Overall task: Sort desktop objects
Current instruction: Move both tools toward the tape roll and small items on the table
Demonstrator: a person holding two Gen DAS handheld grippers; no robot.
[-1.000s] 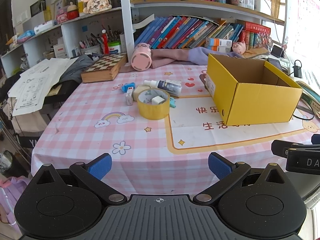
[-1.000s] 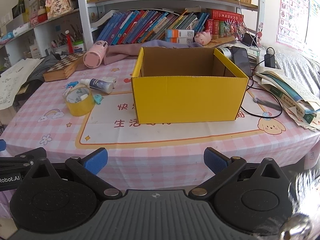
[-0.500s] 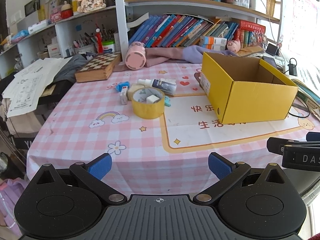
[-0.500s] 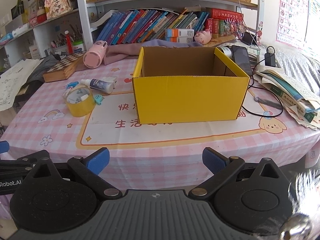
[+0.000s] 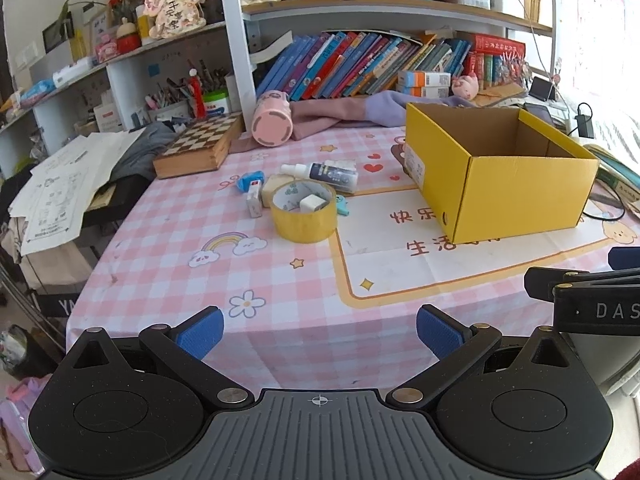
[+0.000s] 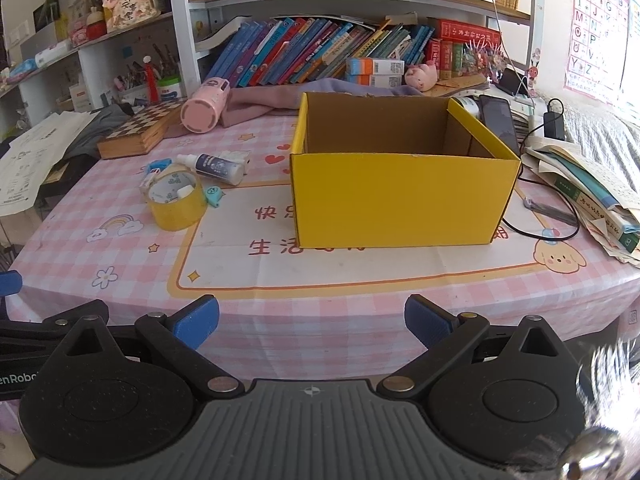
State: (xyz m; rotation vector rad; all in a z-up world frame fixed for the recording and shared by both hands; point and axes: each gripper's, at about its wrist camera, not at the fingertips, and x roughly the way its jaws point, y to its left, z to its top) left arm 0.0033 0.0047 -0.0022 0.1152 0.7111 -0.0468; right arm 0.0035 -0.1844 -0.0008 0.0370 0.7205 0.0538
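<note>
An open, empty yellow cardboard box (image 5: 504,184) (image 6: 400,196) stands on the pink checked tablecloth. Left of it lies a cluster: a yellow tape roll (image 5: 303,216) (image 6: 176,200) with a white eraser (image 5: 313,202) inside, a small spray bottle (image 5: 320,171) (image 6: 212,166), a blue clip (image 5: 249,179), a teal item (image 5: 342,205) (image 6: 214,196). My left gripper (image 5: 318,332) is open and empty, at the table's near edge. My right gripper (image 6: 312,320) is open and empty, in front of the box.
A wooden chess box (image 5: 196,146) and a tipped pink cup (image 5: 270,125) lie at the back by a purple cloth. Bookshelves stand behind. Books, a cable and a charger (image 6: 554,120) crowd the right edge. Papers hang off a stand at left (image 5: 60,184).
The left gripper has drawn back slightly and shifted, so the objects sit a little farther away. The right gripper has barely moved. Both stay open.
</note>
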